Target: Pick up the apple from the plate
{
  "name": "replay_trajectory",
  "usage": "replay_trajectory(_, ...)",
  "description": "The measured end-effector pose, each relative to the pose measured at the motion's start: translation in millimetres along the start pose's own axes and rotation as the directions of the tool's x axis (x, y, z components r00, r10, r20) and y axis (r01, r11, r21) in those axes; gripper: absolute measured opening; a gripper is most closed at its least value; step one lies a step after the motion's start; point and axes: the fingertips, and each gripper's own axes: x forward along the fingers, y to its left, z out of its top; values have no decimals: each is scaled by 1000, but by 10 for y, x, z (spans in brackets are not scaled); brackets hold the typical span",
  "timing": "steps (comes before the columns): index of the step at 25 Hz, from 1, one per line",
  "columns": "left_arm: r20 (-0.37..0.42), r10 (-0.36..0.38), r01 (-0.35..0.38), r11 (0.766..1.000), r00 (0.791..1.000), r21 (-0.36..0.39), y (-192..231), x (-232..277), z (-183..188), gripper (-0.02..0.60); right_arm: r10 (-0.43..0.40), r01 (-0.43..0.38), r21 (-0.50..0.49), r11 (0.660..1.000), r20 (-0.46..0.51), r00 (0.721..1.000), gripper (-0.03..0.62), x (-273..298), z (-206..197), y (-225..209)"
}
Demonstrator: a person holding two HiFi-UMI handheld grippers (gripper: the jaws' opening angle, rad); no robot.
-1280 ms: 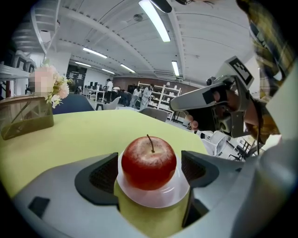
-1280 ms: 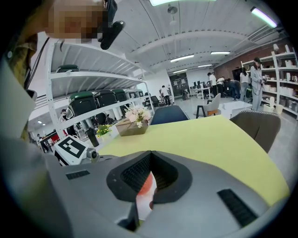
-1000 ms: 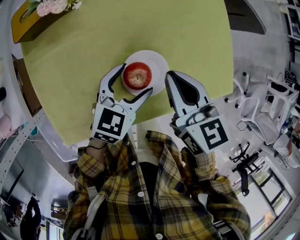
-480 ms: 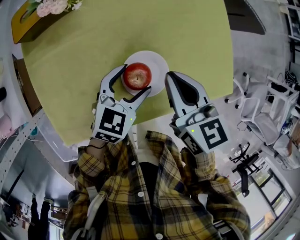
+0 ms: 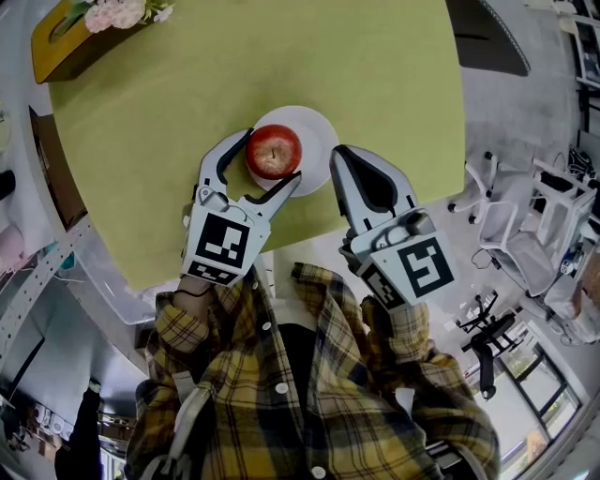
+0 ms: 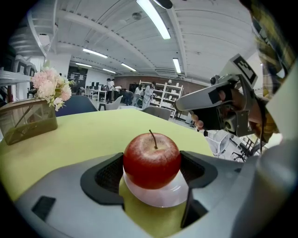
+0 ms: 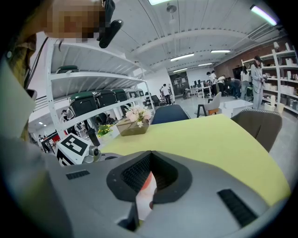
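My left tool clamps the red apple on its white plate; my right tool hangs alongside, closed.

A yellow-green table fills the upper half of the head view, carrying a white plate near its lower edge at the centre of the frame and, well apart in the upper left corner, a tan box holding pink flowers.
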Motion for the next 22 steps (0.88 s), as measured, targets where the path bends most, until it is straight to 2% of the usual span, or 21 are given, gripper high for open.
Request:
replay_trajectory(8, 1, 11, -11, 1000, 1000, 13, 45, -122, 199, 391, 19, -18, -10, 1000, 27, 999, -3, 12, 192, 85)
replay_trajectory(15, 42, 17, -17, 1000, 999, 4, 29, -295, 526, 391, 36, -33, -52, 998, 57, 998, -3, -95, 462, 180)
replay_trajectory(22, 89, 24, -26, 999, 996, 30, 25, -455, 893, 391, 40, -33, -75, 997, 98, 994, -3, -199, 733, 272)
